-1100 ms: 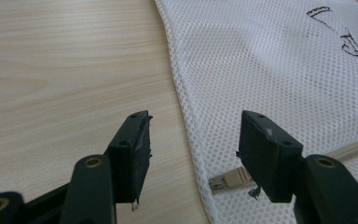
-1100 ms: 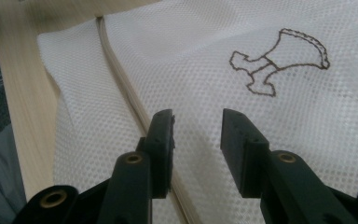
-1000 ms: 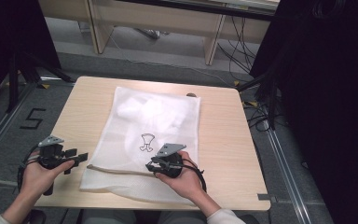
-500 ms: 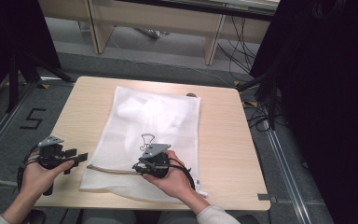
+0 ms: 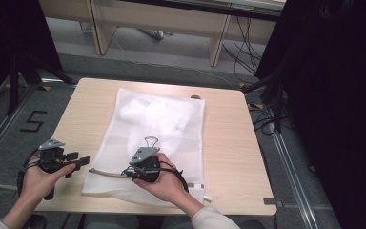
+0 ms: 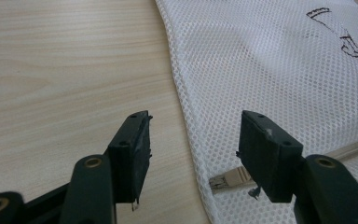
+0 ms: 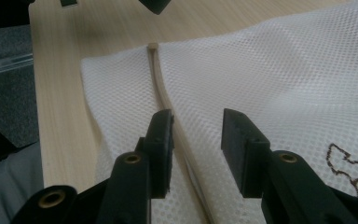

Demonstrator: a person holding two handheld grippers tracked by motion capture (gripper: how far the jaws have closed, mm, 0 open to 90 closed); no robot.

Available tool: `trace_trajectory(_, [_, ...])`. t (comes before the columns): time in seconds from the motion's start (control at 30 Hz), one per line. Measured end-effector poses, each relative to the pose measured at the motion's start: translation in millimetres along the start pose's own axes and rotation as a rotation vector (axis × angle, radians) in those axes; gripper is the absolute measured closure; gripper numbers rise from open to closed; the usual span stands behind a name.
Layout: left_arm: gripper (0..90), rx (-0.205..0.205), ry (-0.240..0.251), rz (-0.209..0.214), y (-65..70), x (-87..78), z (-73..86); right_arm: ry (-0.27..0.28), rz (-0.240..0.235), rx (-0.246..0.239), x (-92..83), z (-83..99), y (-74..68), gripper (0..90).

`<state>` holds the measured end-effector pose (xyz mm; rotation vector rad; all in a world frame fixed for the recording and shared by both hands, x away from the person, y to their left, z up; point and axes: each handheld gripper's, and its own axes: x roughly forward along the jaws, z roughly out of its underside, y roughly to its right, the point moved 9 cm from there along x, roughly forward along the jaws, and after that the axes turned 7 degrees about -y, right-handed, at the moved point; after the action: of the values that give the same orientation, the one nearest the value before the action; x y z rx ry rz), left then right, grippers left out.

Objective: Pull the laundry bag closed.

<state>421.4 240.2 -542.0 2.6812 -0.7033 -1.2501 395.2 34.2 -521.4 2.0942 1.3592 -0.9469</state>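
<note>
Since a second ago the right gripper (image 5: pixel 126 172) has slid along the near end of the mesh bag (image 5: pixel 159 129) toward the left one, while the left gripper (image 5: pixel 78 161) has basically sat in place at the table (image 5: pixel 228 143) edge.

Going left to right: the left gripper has its jaws wide apart with nothing clamped. From its own view, the bag's side edge runs up between the jaws, and the beige end of the zipper (image 6: pixel 226 178) sits just inside the right-hand jaw, low, near its tip. So it's lined up but not gripping.

The right gripper is partly open, holding nothing. In the right gripper view the zipper strip (image 7: pixel 161 88) runs straight away from the gap between the jaws toward the bag's corner, closer to the left-hand jaw. The black clip drawing (image 5: pixel 151 141) on the bag is just beyond this gripper in the high view.

My take on doing this well: pinch the zipper end with the left first so the bag can't skate on the wood, keep it low and flat. Then centre the right jaws on the strip before closing, since mesh bunches up and it's easy to grab netting instead of the zipper.
</note>
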Motion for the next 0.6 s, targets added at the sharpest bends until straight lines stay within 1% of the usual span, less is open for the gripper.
trace_trajectory(0.03, [42.8,0.000,-0.003,-0.003,-0.1,-0.3,0.1,-0.001,-0.001,-0.013,1.2,-0.9,-0.3,65.4])
trace_trajectory(0.1, [42.7,-0.001,0.000,-0.005,-0.3,-0.5,-0.2,-0.005,-0.010,-0.007,3.9,-2.8,-3.8,66.7])
trace_trajectory(0.13, [42.6,-0.003,0.004,-0.006,-0.3,-0.5,-0.5,-0.006,-0.010,-0.015,5.5,-4.0,-4.4,66.8])
trace_trajectory(0.17, [42.6,-0.002,0.005,-0.002,-0.5,-0.4,-0.5,-0.021,-0.016,-0.009,5.8,-4.2,-6.1,66.9])
trace_trajectory(0.2, [42.6,-0.002,0.005,-0.002,-0.6,-0.4,-0.4,-0.013,-0.015,-0.019,7.8,-6.3,-6.2,67.0])
trace_trajectory(0.3, [42.6,-0.002,0.003,0.000,-0.7,-0.3,-0.2,-0.014,-0.018,-0.029,10.8,-10.9,-7.9,67.4])
trace_trajectory(0.33, [42.6,-0.002,0.005,-0.001,-0.5,-0.3,-0.4,-0.007,-0.025,-0.024,12.0,-12.8,-9.7,67.7])
trace_trajectory(0.37, [42.6,-0.001,0.005,-0.002,-0.5,-0.5,-0.4,-0.017,-0.023,-0.012,12.1,-13.1,-10.9,67.9])
trace_trajectory(0.4, [42.6,-0.001,0.005,-0.001,-0.4,-0.5,-0.4,-0.004,-0.024,-0.026,13.7,-15.5,-10.9,68.2])
trace_trajectory(0.43, [42.6,-0.001,0.005,-0.001,-0.5,-0.5,-0.3,-0.013,-0.026,-0.030,14.0,-16.0,-11.4,68.4])
trace_trajectory(0.47, [42.7,-0.001,0.005,-0.001,-0.5,-0.5,-0.3,-0.005,-0.027,-0.030,15.5,-17.7,-12.2,68.4])
trace_trajectory(0.6, [42.8,-0.004,0.005,0.004,0.0,-0.7,-0.5,-0.017,-0.034,-0.042,19.9,-19.5,-14.3,68.8])
